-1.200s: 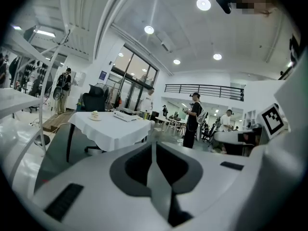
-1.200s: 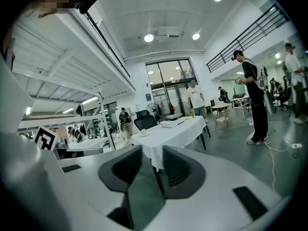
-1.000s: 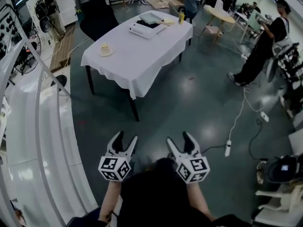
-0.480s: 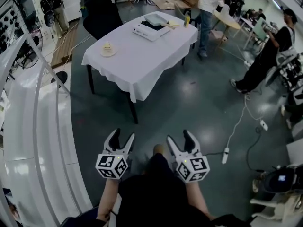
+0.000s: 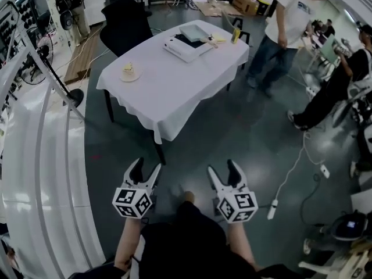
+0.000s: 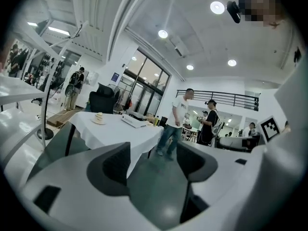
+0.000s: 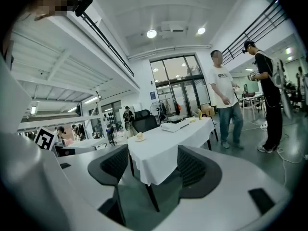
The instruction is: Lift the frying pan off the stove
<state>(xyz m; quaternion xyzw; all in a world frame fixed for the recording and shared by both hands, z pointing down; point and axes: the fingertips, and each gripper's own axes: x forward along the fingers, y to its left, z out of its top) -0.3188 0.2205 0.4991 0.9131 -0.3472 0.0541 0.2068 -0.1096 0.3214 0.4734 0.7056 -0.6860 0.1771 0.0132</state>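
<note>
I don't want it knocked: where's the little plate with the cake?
In the head view, the plate sits near the left edge of the white-clothed table, left of the white box.

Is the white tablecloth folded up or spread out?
Spread out. The white tablecloth lies flat and wide, and its edges hang down along the near sides.

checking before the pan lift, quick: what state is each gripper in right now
Left gripper: open, jaws have just been opening wider, nothing between them.
Right gripper: open, empty.
</note>
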